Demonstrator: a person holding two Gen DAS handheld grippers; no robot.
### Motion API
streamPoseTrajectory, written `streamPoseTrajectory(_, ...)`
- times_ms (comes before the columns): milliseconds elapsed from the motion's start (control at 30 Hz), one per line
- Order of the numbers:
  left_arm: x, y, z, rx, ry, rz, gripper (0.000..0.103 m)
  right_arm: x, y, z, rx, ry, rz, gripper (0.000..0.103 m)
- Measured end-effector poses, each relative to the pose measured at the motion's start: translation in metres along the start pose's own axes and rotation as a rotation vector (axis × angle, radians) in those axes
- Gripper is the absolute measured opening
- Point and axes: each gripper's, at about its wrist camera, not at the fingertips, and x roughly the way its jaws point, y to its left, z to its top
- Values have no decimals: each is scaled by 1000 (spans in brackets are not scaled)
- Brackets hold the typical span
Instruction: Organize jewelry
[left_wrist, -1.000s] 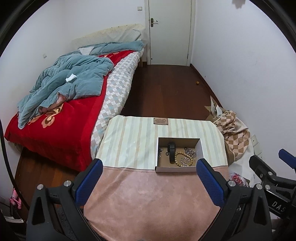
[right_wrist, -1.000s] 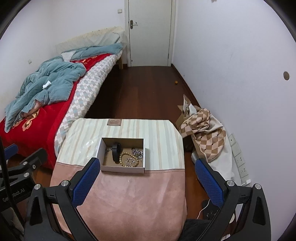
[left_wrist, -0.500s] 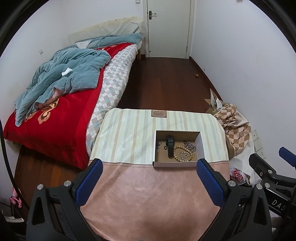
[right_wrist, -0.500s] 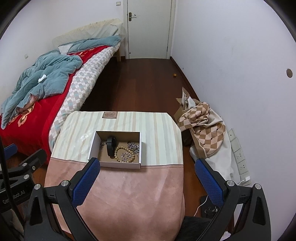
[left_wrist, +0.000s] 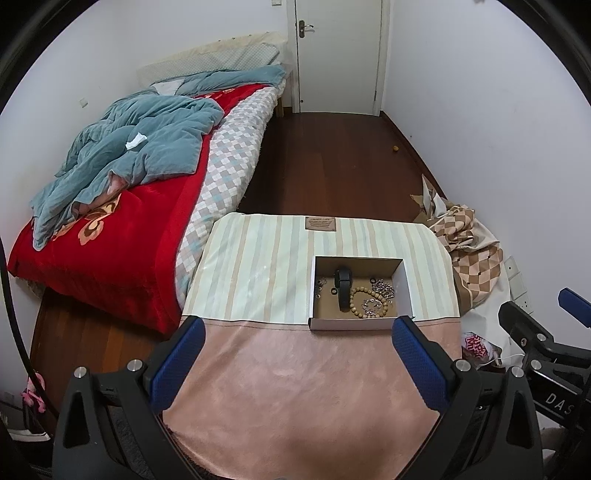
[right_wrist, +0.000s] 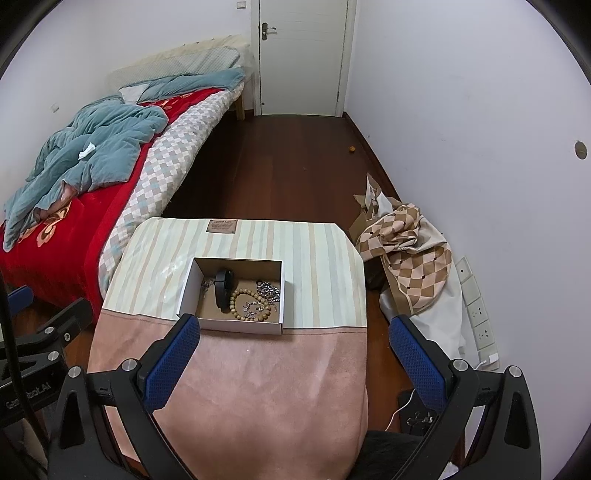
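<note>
A shallow white cardboard box sits on a cloth-covered table. Inside lie a black wristband, a wooden bead bracelet, a silver chain and small rings. My left gripper is open and empty above the pink cloth, short of the box. My right gripper is open and empty, near the box's front right corner. The right gripper also shows at the left wrist view's right edge.
A bed with a red blanket and a teal duvet stands left of the table. A checked cloth bundle lies on the floor by the right wall, near wall sockets. A closed door is at the far end.
Both grippers have risen and tilted, so the table and box sit a little higher and closer in view. Both stay open and empty.
</note>
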Motion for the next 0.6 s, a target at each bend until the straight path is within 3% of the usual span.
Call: streamPoseTrajectory(600, 3, 3, 0, -1, 7, -1, 103, 5, 3, -5, -9, 10, 4, 103)
